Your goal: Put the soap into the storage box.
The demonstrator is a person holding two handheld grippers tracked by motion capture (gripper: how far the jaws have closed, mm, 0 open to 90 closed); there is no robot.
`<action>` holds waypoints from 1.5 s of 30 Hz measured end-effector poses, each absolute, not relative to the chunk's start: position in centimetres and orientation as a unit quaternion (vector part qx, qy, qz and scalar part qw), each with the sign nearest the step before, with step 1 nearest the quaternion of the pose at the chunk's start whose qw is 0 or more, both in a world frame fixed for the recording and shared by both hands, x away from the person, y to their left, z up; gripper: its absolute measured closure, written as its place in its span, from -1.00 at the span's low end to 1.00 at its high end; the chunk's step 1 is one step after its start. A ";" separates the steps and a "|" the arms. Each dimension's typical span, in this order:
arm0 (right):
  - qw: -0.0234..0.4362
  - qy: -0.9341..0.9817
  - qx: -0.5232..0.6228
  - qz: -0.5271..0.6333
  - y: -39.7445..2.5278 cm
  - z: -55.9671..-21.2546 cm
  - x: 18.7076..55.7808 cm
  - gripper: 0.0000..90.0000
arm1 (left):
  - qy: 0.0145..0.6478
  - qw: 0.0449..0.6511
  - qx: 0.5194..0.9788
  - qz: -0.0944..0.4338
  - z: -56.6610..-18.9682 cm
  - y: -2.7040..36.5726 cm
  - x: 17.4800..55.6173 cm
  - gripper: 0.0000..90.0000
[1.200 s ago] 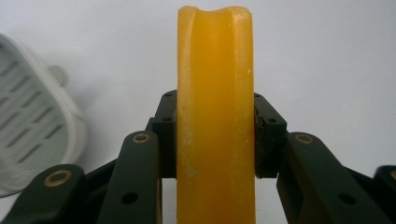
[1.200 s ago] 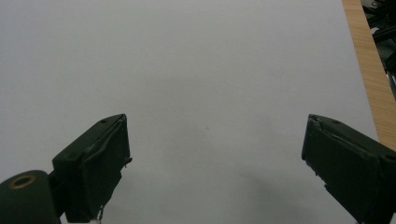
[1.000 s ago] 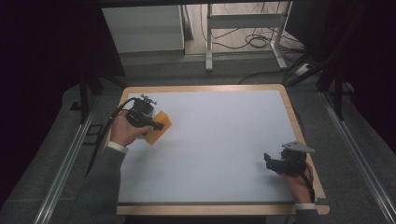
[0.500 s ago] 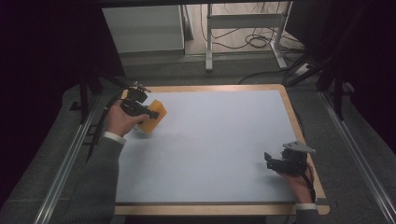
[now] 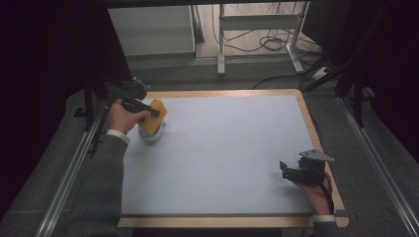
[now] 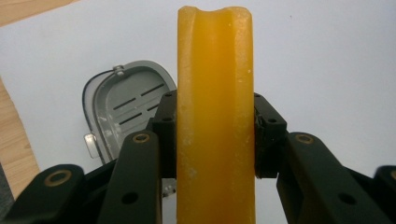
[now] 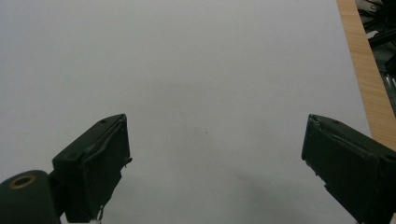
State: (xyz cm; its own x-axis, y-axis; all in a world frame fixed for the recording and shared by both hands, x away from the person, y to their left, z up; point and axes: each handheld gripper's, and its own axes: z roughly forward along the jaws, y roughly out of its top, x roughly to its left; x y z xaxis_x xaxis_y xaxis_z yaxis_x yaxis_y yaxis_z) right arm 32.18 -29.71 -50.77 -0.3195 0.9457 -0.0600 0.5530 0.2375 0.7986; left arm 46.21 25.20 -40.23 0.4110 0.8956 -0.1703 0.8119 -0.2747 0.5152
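The left gripper (image 6: 215,140) clamps the orange bar (image 6: 215,116) between both jaws, above the grey container (image 6: 122,107) at the table's (image 5: 222,148) 10 o'clock corner. The right gripper (image 7: 215,168), jaws spread apart, rests at 4 o'clock.

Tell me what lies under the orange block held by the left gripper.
Under the orange block lies a grey slotted container on the table. The block and jaws cover its near part, so any contents there stay hidden.

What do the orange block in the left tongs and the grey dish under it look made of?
Orange block: probably a sponge or foam; matte, finely pitted, grooved face. Grey dish: seemingly moulded plastic; smooth, slotted floor, with a thin wire along its rim.
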 end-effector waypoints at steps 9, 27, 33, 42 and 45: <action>0.284 0.734 0.510 0.346 -29.8 -50.8 32.2 -0.83 | 0.566 0.277 0.773 0.072 -41.6 26.1 47.6 0.36; 0.281 0.737 0.511 0.342 -29.5 -51.1 32.3 -0.83 | 0.595 0.267 0.756 0.061 -44.4 27.4 48.2 0.36; 0.281 0.737 0.511 0.342 -29.5 -51.2 32.4 -0.83 | 0.607 0.262 0.748 0.065 -44.8 27.6 48.6 0.36; 0.281 0.738 0.510 0.340 -29.7 -51.2 32.4 -0.83 | 0.614 0.279 0.734 0.077 -45.0 27.8 48.5 0.25; 0.279 0.739 0.510 0.341 -29.6 -51.3 32.4 -0.83 | 0.615 0.275 0.733 0.095 -44.3 28.1 48.1 0.09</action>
State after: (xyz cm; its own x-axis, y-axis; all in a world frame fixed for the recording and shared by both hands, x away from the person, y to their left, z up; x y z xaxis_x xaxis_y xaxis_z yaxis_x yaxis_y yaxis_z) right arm 32.39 -29.57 -51.25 -0.3247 0.9436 -0.0652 0.5629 0.2482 0.7884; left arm 48.15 28.06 -44.32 0.2248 0.9537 -0.1996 0.8497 -0.0917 0.5192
